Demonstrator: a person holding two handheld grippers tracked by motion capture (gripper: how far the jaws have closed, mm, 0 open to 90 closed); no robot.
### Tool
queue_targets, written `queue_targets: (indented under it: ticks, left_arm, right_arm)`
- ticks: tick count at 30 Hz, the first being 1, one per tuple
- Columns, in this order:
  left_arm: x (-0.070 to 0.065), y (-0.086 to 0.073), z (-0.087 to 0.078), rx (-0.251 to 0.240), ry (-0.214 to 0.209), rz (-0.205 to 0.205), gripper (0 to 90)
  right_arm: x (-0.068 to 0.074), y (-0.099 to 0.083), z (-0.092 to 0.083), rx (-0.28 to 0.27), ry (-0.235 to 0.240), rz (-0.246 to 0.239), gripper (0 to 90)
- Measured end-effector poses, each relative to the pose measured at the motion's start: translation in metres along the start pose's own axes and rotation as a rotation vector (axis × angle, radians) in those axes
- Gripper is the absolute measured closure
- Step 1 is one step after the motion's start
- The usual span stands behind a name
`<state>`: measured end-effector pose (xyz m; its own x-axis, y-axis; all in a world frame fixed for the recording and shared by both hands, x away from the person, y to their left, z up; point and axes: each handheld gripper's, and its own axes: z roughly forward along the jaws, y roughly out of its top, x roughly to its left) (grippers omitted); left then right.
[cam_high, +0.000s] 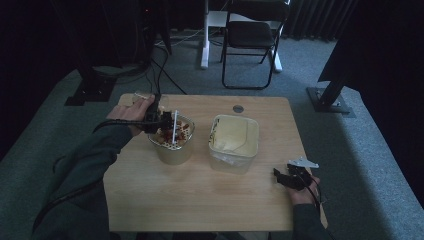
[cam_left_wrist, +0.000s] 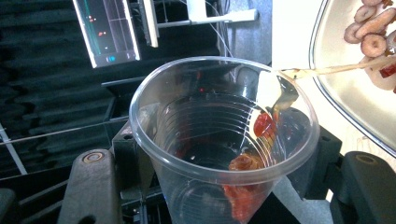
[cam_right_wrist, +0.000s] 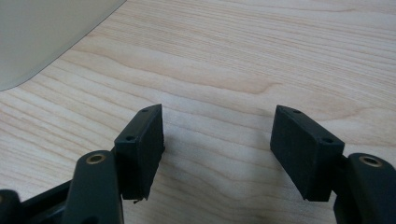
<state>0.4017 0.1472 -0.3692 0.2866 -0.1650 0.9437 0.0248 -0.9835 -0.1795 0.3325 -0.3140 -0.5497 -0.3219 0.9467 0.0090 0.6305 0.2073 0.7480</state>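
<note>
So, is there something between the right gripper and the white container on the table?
Nothing visible. The right gripper rests open near the table's right edge, and bare wood lies between it and the white container. The left gripper holds a clear cup over the other bowl.

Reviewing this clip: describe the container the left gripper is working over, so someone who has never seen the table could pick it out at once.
On the wooden table two tubs stand side by side near the middle. It is the metal tub on the left, under the left gripper, which holds a clear plastic cup. Unlike the pale plastic tub, it holds reddish-brown food pieces and a thin stick.
</note>
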Motion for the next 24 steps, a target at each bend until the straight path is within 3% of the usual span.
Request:
queue_targets:
  ticks: [3, 6, 15, 24]
  left_arm:
    - [-0.0008, 0.0004, 0.0003, -0.004, 0.001, -0.009, 35.8]
    - [0.0003, 0.0018, 0.0001, 0.002, 0.009, 0.018, 35.8]
    - [-0.0027, 0.0023, 0.0011, 0.004, 0.024, 0.028, 36.0]
    - [-0.0056, 0.0023, 0.0015, 0.011, 0.055, 0.092, 36.1]
  right_arm:
    - [0.0, 0.0, 0.0, 0.0, 0.0, 0.0, 34.4]
    - [0.0, 0.0, 0.0, 0.0, 0.0, 0.0, 34.4]
    - [0.0, 0.0, 0.0, 0.0, 0.0, 0.0, 34.4]
    - [0.0, 0.0, 0.0, 0.0, 0.0, 0.0, 34.4]
